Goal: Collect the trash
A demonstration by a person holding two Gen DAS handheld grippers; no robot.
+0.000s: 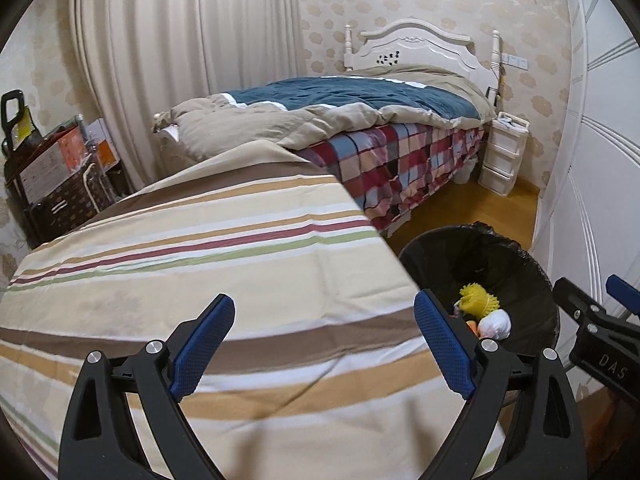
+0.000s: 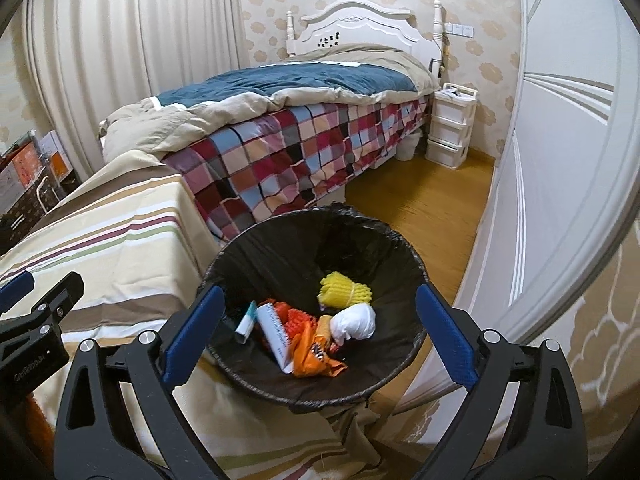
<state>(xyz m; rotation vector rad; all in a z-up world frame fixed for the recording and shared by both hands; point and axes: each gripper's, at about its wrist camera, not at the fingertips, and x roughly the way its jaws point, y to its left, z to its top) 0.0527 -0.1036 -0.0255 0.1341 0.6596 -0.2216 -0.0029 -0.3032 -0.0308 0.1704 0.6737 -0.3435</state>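
A round bin with a black liner (image 2: 360, 236) stands on the floor beside the striped cloth surface. In it lie a yellow foam net (image 2: 344, 290), a white crumpled wad (image 2: 356, 322), an orange wrapper (image 2: 314, 354), a white box (image 2: 274, 330) and a small teal-tipped tube (image 2: 246, 320). My right gripper (image 2: 320, 332) is open and empty above the bin's near rim. My left gripper (image 1: 324, 340) is open and empty over the striped cloth (image 1: 200, 264), left of the bin (image 1: 500, 248). The yellow net (image 1: 476, 300) and white wad (image 1: 496, 326) also show in the left wrist view.
A bed with a plaid sheet (image 2: 288, 148) and blue quilt stands behind. A white drawer unit (image 2: 450, 124) is by the headboard. A white wardrobe door (image 2: 560, 160) is on the right. Boxes and a rack (image 1: 60, 168) stand at the left. Wood floor (image 2: 420, 200) lies beyond the bin.
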